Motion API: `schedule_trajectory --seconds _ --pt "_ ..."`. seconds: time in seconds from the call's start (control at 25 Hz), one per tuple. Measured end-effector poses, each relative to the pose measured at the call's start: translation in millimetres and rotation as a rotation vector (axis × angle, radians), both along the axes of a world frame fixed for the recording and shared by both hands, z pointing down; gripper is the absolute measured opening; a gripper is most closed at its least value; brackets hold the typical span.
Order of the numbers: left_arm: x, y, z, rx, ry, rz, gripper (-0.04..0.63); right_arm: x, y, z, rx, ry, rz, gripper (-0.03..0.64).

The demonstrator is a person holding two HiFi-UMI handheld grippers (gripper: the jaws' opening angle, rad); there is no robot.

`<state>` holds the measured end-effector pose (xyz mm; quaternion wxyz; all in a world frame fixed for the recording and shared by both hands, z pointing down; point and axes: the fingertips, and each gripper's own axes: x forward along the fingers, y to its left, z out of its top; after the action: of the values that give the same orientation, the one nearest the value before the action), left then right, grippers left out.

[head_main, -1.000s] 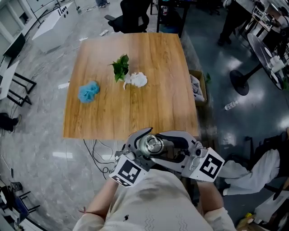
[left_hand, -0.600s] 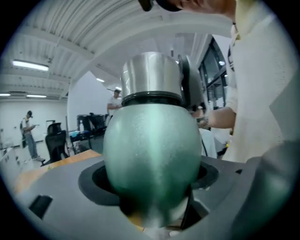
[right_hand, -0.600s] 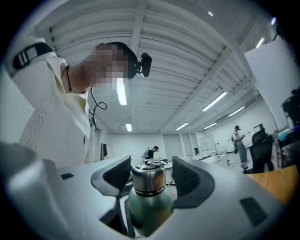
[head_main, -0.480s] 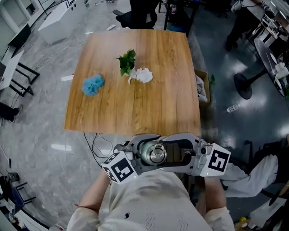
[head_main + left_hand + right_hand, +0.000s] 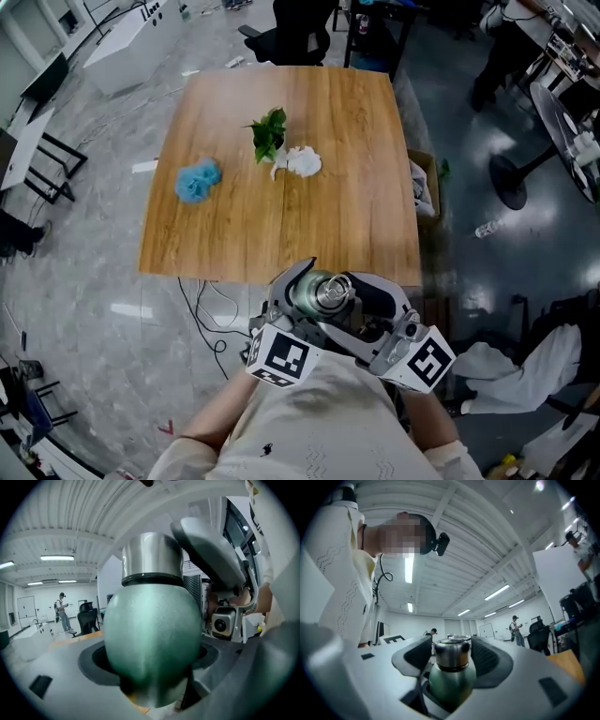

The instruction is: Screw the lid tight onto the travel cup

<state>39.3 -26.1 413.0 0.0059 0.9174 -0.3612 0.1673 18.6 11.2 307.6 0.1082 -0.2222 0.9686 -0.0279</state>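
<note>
Since half a second ago the cup (image 5: 306, 298) and both tools have come up from the chest toward the near edge of the worktop (image 5: 347, 206), close to where they were a second ago. The jaws of the right hand-held gripper (image 5: 452, 654) have just been closing with the steel lid (image 5: 452, 649) between them. Its dark pads now sit against the lid on both sides, still set fairly wide.

The left hand-held gripper (image 5: 150, 670) is clamped round the green body of the cup, which fills most of the left gripper view. The lid sits on top of the cup, with a dark ring where the two meet.

In the head view the cup hangs in the air between the two tools. It is just off the worktop's near edge, over the floor (image 5: 94, 300) and in front of the person's cream shirt (image 5: 309, 422). Its lid end tips toward the worktop.

Well apart from it, on the far half of the worktop, lie a blue tuft (image 5: 197, 180), a green sprig (image 5: 269, 134) and a white wad (image 5: 302, 162). The sprig and the wad are just beside each other. A dark chair (image 5: 300, 28) stands beyond the far edge.
</note>
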Motion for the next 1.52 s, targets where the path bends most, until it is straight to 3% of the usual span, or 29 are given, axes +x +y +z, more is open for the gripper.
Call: schedule_trajectory --seconds 0.12,0.28,0.36,0.44,0.52,0.72,0.8,0.88,0.96,1.08,1.2,1.28,1.4,1.52 --pt "6.6 14.4 -3.0 -0.046 0.071 0.124 0.403 4.8 8.3 -2.2 -0.007 -0.020 -0.109 0.290" --pt "17.3 47.9 -21.2 -0.073 0.166 0.427 0.403 6.6 27.1 -5.4 0.012 0.060 -0.363 0.291" --pt "22.7 67.7 -22.9 -0.088 0.141 0.589 0.403 3.2 39.9 -6.1 0.039 0.100 -0.487 0.290" --pt "26.4 79.3 -18.0 -0.085 0.079 0.668 0.403 -1.3 47.8 -5.5 0.070 0.121 -0.544 0.261" --pt "26.2 74.3 -16.4 -0.070 0.070 0.615 0.403 -4.5 45.1 -6.9 0.083 0.103 -0.496 0.242" --pt "9.8 25.7 -16.6 -0.014 0.072 0.232 0.403 -11.7 14.7 -6.9 0.072 0.068 -0.179 0.241" --pt "4.0 14.4 -11.9 -0.022 0.065 0.132 0.403 -13.6 6.0 -2.7 0.058 0.074 -0.075 0.241" --pt "1.4 13.2 -7.7 -0.025 0.060 0.129 0.403 -15.6 6.0 5.1 0.038 0.086 -0.060 0.241" --pt "-0.5 20.4 -8.1 -0.011 0.063 0.195 0.403 -16.9 12.9 10.5 0.012 0.092 -0.140 0.249" --pt "0.1 46.3 -13.4 -0.017 0.098 0.382 0.403 -13.1 25.7 1.0 -0.011 0.056 -0.320 0.275" --pt "7.5 78.8 -14.2 -0.057 0.096 0.599 0.403 -14.0 45.8 -5.6 0.037 0.095 -0.511 0.273" --pt "10.0 87.5 -12.7 -0.072 0.088 0.650 0.403 -18.1 55.2 -6.1 0.081 0.122 -0.574 0.269" --pt "7.6 72.5 -16.2 -0.053 0.110 0.534 0.403 -22.0 47.9 -10.8 0.107 0.076 -0.479 0.247" --pt "-0.6 43.6 -16.3 -0.016 0.122 0.291 0.403 -25.5 30.9 -11.4 0.119 0.056 -0.290 0.245"
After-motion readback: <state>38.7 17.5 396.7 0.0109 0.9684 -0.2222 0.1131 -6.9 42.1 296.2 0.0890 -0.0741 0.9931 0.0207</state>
